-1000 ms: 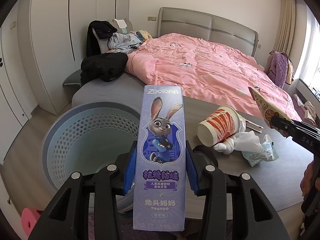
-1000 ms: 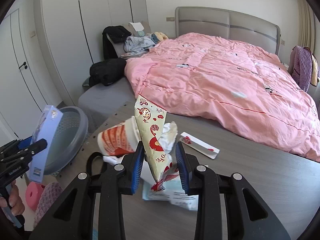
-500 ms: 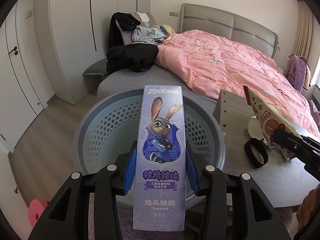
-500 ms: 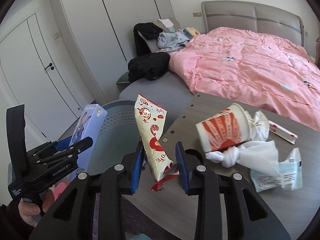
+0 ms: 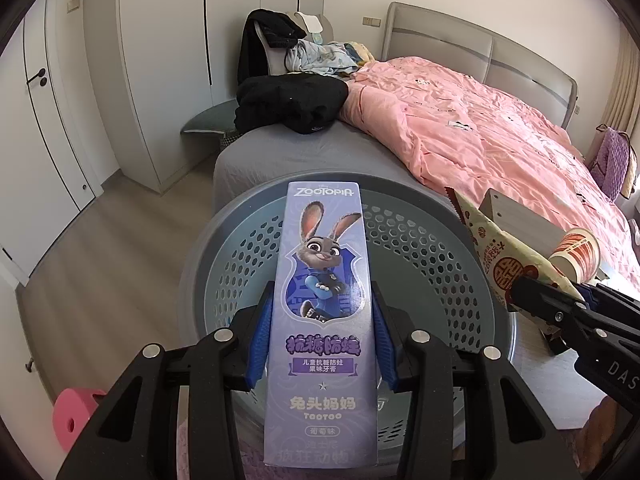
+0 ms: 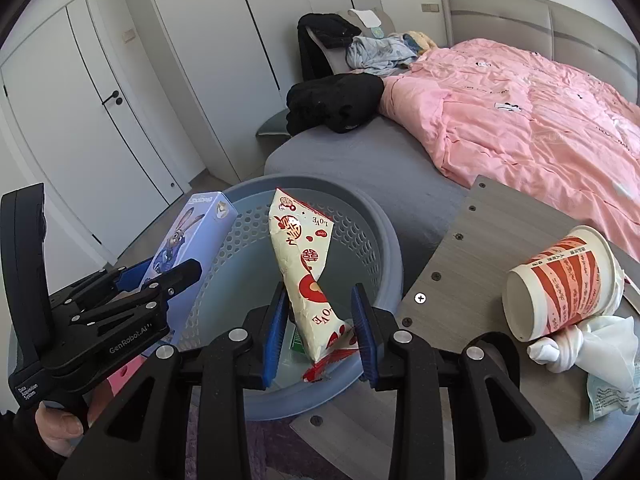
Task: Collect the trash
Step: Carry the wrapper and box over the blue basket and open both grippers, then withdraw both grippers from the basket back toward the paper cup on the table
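Note:
My left gripper (image 5: 322, 338) is shut on a tall purple Zootopia toothpaste box (image 5: 324, 300) and holds it upright over the grey-blue perforated basket (image 5: 424, 236). My right gripper (image 6: 320, 334) is shut on a white and red snack wrapper (image 6: 306, 276), held over the same basket (image 6: 372, 216). The wrapper (image 5: 500, 256) and the right gripper show at the right of the left wrist view. The box (image 6: 180, 240) and the left gripper show at the left of the right wrist view.
A grey table (image 6: 460, 248) to the right carries a red-striped paper cup (image 6: 560, 280), a crumpled white tissue (image 6: 592, 340) and a pale wrapper (image 6: 608, 396). A bed with a pink duvet (image 5: 500, 136) and black clothes (image 5: 292, 100) lies behind. A pink stool (image 5: 76, 412) stands at lower left.
Both grippers have moved left from the table to above the basket, each still holding its item. The basket now fills the middle of both views.

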{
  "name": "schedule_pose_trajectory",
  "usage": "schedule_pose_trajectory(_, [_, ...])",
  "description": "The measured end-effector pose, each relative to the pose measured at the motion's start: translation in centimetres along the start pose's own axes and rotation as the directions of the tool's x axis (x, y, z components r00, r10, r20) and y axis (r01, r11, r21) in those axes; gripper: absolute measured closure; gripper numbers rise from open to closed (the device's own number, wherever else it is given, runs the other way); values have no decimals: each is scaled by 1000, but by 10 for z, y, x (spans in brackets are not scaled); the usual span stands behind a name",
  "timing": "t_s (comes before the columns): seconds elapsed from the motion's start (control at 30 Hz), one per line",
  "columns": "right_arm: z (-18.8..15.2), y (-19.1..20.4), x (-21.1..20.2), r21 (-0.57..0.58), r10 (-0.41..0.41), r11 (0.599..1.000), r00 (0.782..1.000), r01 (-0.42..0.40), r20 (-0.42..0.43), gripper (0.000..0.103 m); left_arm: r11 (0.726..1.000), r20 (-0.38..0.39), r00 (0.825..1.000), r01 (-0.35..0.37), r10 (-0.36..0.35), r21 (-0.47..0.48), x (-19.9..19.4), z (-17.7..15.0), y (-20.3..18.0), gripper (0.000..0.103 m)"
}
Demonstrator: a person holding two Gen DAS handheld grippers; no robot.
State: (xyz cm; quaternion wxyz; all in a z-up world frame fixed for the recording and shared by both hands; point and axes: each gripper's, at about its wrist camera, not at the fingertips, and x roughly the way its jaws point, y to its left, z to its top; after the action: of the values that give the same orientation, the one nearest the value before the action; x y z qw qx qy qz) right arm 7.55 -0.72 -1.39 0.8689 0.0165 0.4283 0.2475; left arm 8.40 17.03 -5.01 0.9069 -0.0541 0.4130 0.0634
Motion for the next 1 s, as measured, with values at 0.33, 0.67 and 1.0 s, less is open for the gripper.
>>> schedule_pose_trajectory(0.33, [9,1,18,10,-12,1000,1000,12,-7,67,1000,4,1000,8,-8,13,7,4,6,58])
schedule_pose_trajectory(0.67, [8,7,11,-3,-19,1000,1000,19,14,56,1000,16,1000,-18,18,13,2,3,6,43])
schedule_pose_trajectory(1.0, [6,6,8,4,-13,1000,1000,13,16,56,999,20,999,-35,35,4,-3,0,10,40])
